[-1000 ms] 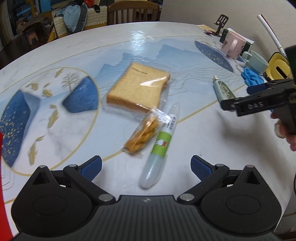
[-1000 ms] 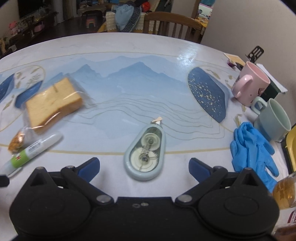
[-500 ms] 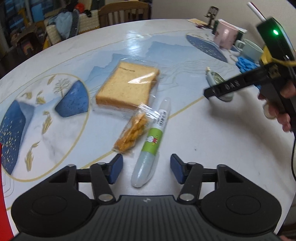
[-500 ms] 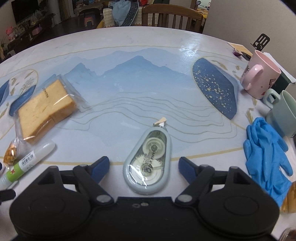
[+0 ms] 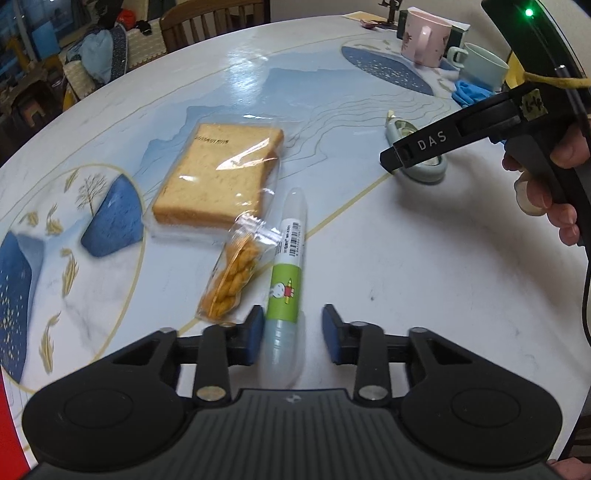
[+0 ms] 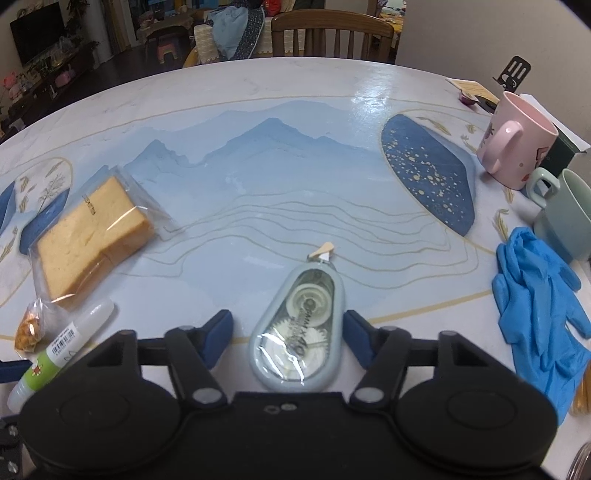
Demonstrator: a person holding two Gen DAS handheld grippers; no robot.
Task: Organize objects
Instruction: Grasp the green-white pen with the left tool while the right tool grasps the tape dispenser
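Note:
My left gripper (image 5: 292,334) is open with its jaws on either side of the cap end of a green-labelled glue stick (image 5: 286,284) lying on the table; the left pad almost touches it, the right pad stands apart. My right gripper (image 6: 288,338) is open around a pale blue correction tape dispenser (image 6: 301,332), with small gaps on both sides. The dispenser also shows in the left wrist view (image 5: 417,155), partly behind the right gripper's finger. The glue stick shows in the right wrist view (image 6: 61,349).
A wrapped bread slice (image 5: 218,177) and a small bag of orange snacks (image 5: 236,273) lie just left of the glue stick. A pink mug (image 6: 517,144), a green mug (image 6: 565,218) and blue gloves (image 6: 535,295) sit at the right. A chair (image 6: 332,33) stands behind the table.
Both grippers have moved forward and down over their objects, and their jaws have narrowed from wide open to close around the glue stick and the tape dispenser.

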